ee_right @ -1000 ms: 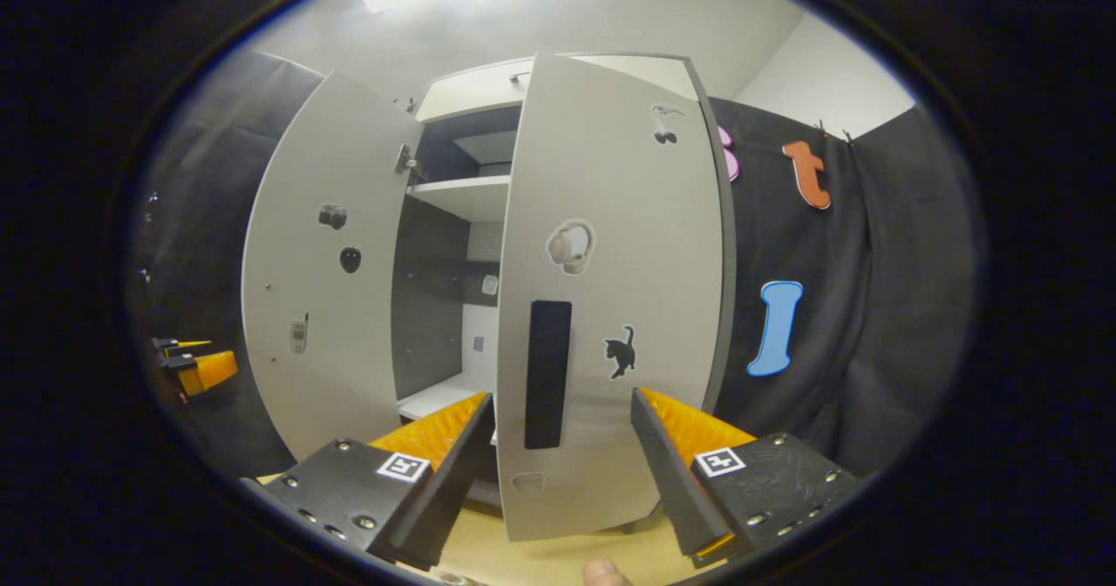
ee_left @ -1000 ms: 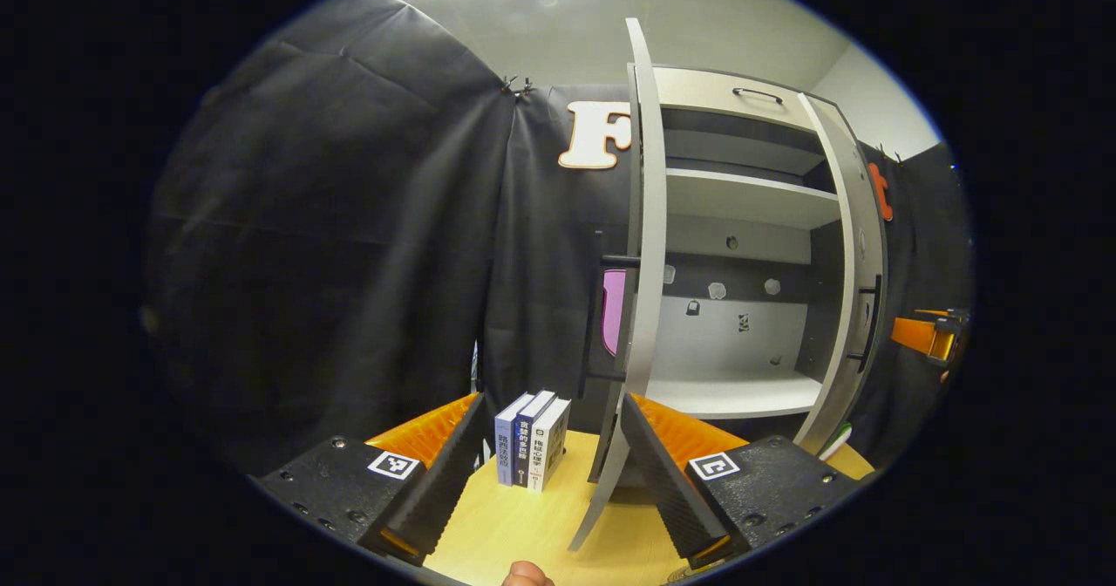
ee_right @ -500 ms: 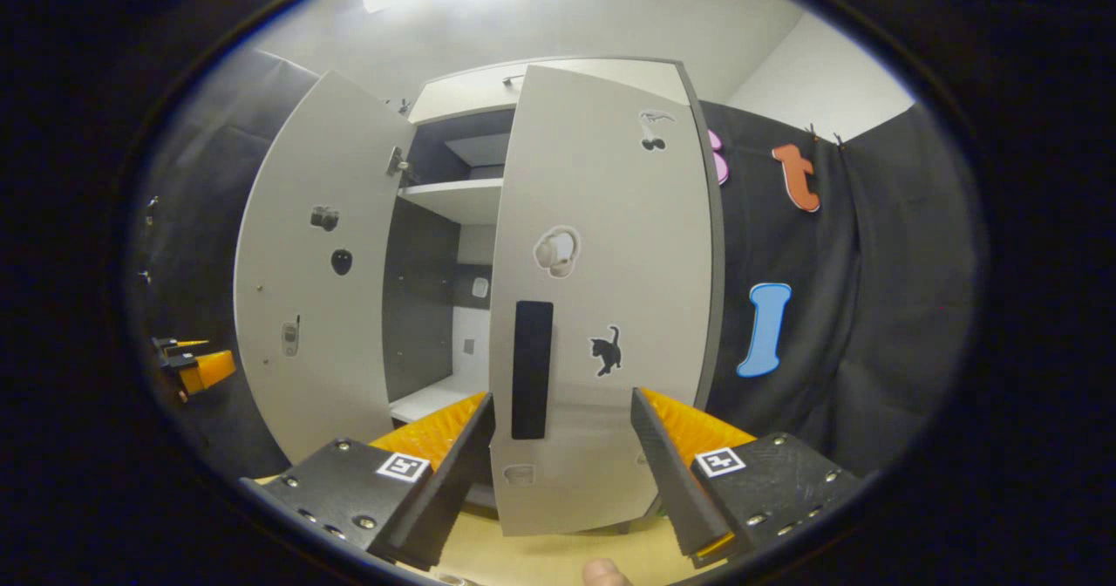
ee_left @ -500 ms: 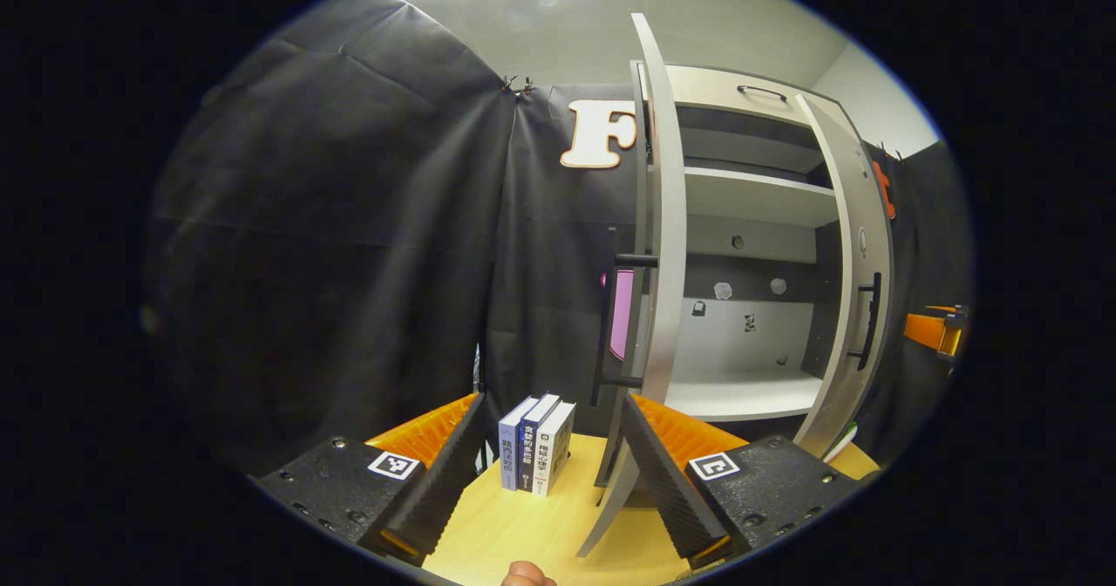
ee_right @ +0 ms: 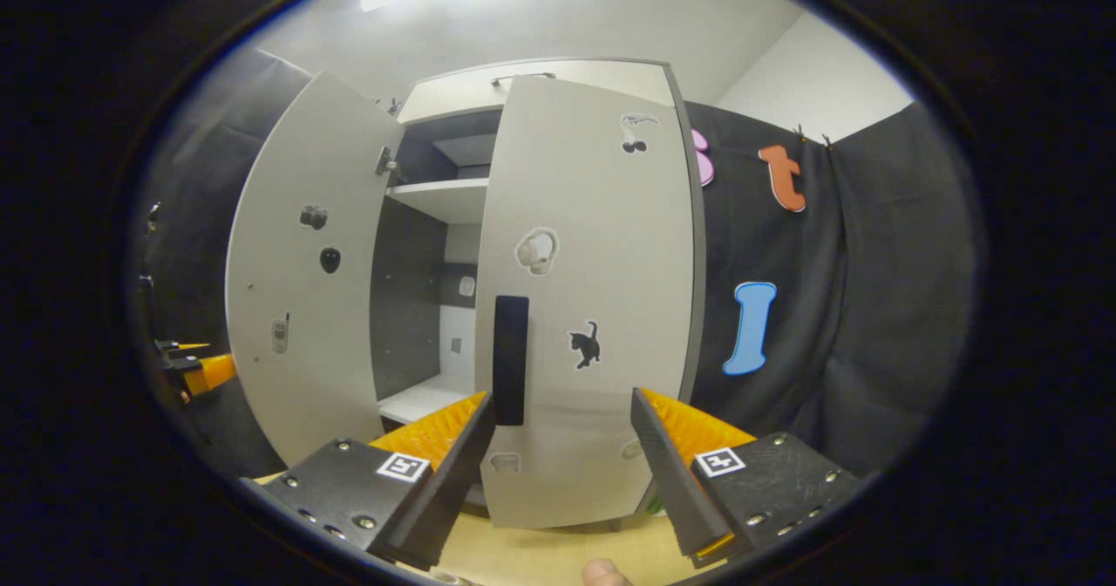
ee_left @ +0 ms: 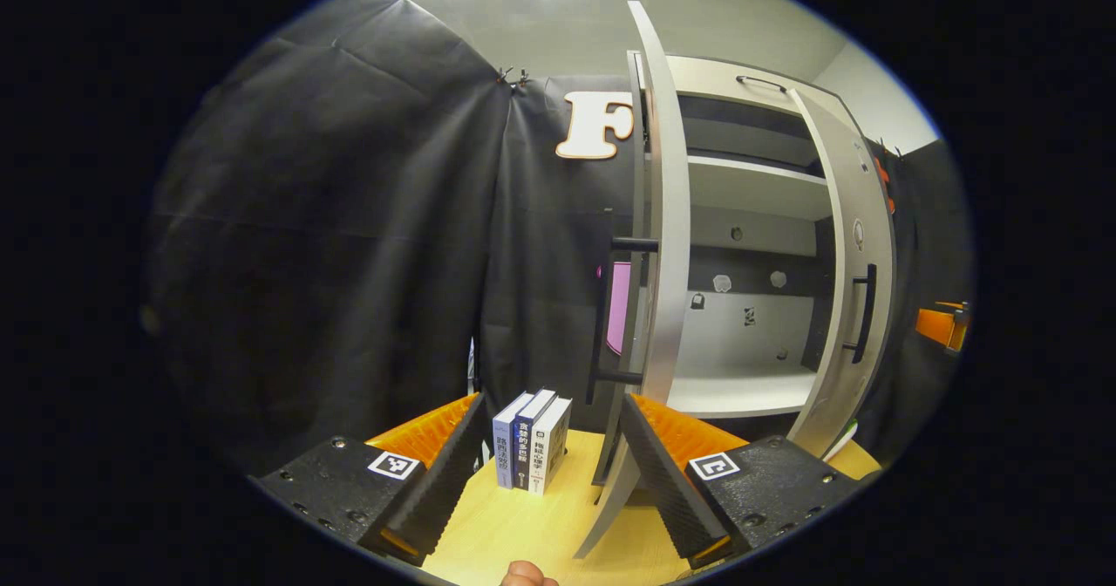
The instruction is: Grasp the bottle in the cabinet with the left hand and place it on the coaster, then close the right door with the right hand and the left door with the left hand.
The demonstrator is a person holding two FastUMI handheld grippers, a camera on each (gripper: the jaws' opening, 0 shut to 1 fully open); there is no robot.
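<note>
The grey cabinet point(ee_left: 750, 194) stands on the wooden table. In the left gripper view its left door point(ee_left: 667, 220) is edge-on, wide open, just beyond my open left gripper point(ee_left: 554, 473). The right door point(ee_right: 593, 307) is part-way swung in and faces my open right gripper point(ee_right: 562, 473). Its dark handle point(ee_right: 510, 359) hangs just above that gripper's left finger. I cannot tell whether the fingers touch the door. A green and white sliver point(ee_left: 840, 439) peeks past the right door's lower edge. I cannot tell what it is.
Three books point(ee_left: 530, 442) stand upright on the table point(ee_left: 514, 525) left of the cabinet, between my left gripper's fingers in the view. The other gripper point(ee_left: 942, 326) shows far right. The left door's inner face point(ee_right: 296, 263) carries small stickers.
The right door has swung further toward the cabinet, narrowing the opening, and my right gripper has followed it. My left gripper has shifted only slightly.
</note>
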